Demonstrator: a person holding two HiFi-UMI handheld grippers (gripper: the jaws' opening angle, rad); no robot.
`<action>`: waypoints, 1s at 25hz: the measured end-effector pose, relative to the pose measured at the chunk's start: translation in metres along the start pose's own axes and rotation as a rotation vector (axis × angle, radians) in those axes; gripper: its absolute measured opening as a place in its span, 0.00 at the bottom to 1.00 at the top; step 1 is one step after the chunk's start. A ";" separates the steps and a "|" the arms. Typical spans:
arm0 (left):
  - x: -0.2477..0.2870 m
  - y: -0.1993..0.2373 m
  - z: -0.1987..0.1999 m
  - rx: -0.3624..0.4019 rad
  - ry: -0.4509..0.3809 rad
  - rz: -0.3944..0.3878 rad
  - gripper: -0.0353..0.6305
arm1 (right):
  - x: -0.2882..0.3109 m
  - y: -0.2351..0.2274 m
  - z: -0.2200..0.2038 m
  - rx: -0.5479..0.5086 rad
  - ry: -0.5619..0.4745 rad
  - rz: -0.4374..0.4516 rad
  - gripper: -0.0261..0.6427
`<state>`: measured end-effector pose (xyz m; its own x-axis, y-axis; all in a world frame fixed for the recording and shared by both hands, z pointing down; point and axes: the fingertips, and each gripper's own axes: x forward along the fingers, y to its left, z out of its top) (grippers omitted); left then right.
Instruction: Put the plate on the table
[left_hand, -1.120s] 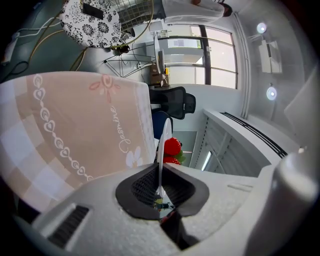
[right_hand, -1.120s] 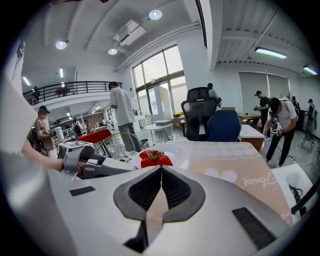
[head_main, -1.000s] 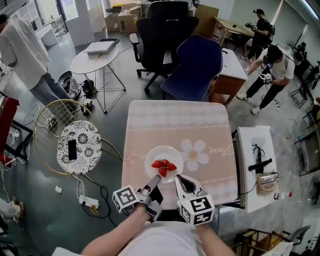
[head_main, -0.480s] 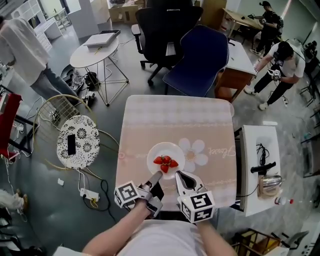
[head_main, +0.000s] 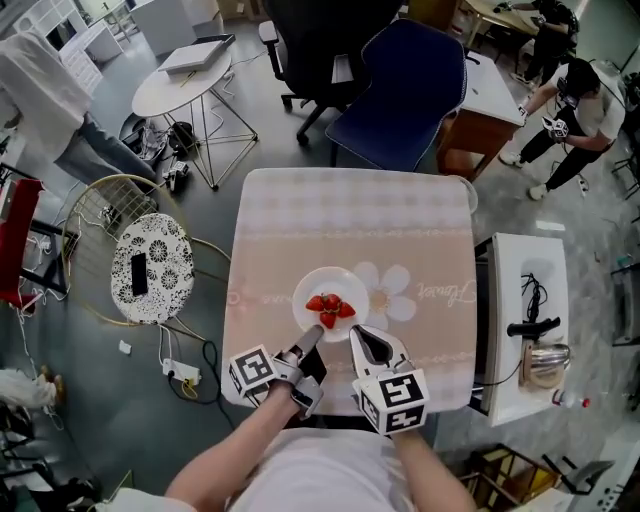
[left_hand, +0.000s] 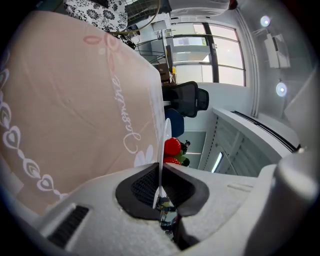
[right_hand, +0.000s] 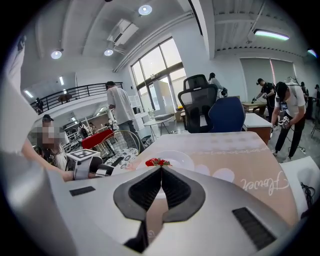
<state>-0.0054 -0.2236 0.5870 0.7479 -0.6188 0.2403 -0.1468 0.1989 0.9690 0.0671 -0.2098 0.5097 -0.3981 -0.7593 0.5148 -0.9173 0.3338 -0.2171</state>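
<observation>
Clearly, the left gripper (head_main: 313, 337) has its jaws closed on the near rim of the plate (head_main: 345, 284). In the left gripper view the thin white rim stands edge-on between the two dark pads, and they press on it from both sides. The plate is in the lower middle of the head view, over the near half of the table (head_main: 350, 215), just left of a white flower print (head_main: 388, 297) on the pink cloth. Strawberries (head_main: 329, 306) lie in the middle of the plate. I cannot tell if the plate already rests on the cloth or hangs just above it. The right gripper (head_main: 357, 337) is beside the left one, at the lower right edge of the plate. Its jaws are together at the tips and hold nothing, and the plate shows just behind them in the right gripper view.
</observation>
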 end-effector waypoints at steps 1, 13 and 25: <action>0.002 0.002 0.000 -0.002 -0.001 0.005 0.08 | 0.001 -0.002 -0.001 0.002 0.003 0.001 0.05; 0.028 0.031 -0.004 -0.004 0.003 0.090 0.08 | 0.014 -0.025 -0.016 0.019 0.055 0.011 0.05; 0.044 0.047 -0.006 0.015 0.001 0.168 0.08 | 0.023 -0.035 -0.025 0.018 0.094 0.048 0.05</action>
<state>0.0241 -0.2369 0.6423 0.7125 -0.5773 0.3988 -0.2790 0.2885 0.9159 0.0902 -0.2244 0.5499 -0.4401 -0.6865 0.5788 -0.8975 0.3579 -0.2579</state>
